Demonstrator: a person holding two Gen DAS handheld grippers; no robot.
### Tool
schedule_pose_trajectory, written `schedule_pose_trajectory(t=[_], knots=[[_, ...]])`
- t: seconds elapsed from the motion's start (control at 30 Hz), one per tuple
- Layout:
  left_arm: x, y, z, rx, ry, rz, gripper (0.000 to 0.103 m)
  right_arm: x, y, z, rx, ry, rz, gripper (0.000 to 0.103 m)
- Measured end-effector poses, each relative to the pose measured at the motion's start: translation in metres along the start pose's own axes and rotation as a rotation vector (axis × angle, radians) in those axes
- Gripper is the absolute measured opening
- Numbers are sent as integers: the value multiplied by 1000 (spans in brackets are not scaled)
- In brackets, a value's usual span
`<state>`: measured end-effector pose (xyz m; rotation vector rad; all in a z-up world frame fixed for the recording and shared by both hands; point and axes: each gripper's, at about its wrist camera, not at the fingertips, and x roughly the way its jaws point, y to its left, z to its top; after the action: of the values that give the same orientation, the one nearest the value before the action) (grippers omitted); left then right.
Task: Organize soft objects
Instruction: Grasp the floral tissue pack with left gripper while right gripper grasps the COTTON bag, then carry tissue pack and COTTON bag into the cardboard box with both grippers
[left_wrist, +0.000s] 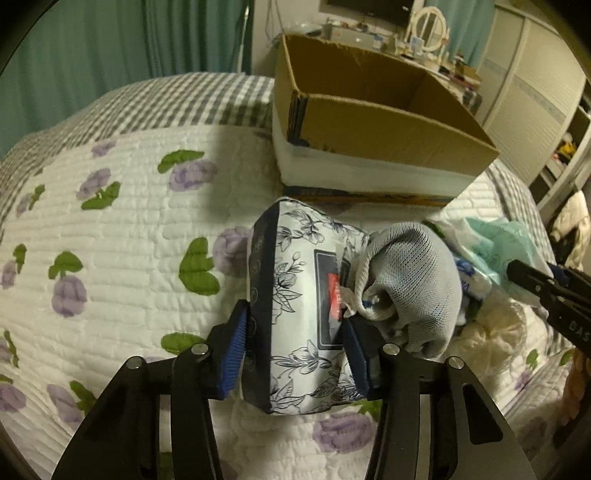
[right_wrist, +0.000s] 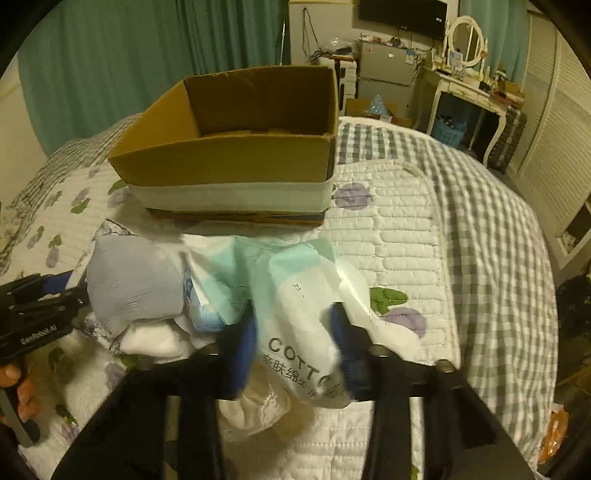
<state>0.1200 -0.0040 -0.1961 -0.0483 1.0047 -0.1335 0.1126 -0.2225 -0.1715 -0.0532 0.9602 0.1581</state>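
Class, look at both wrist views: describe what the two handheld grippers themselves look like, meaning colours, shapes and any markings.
Both the left gripper and right gripper have black angular linkage arms with silver round pivot pins and ribbed blue finger pads. White lettering marks the black bodies. No cables or sleeves show.

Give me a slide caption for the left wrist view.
Left gripper clamps a floral tissue pack before the cardboard box.

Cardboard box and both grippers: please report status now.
Left gripper shut on floral-printed tissue pack. Right gripper shut on white-and-mint plastic pack. Open brown cardboard box ahead, unobstructed.
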Motion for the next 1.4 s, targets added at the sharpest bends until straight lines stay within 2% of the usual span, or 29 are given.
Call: schedule_pose_trajectory(t=[0.13,0.33,0.63,1.07,1.3,1.4], knots=[[-13,0,-2,3,-22,30,45,-21,1,-1,5,-40,7,24],[-41,5,-3,15,-79,48,43,-60,3,-3,15,-100,-4,24],[-96,12,-13,6,-180,67,42,-119,23,-12,8,-186,24,21],[-190,7,-19,24,-359,31,42,-214,50,-8,-27,-382,10,21],[-237,-4,-7,39,-463,5,40,-259,55,-1,-15,-502,12,21],[-241,-7,2,34,-471,8,39,-262,54,5,-21,-509,11,21]])
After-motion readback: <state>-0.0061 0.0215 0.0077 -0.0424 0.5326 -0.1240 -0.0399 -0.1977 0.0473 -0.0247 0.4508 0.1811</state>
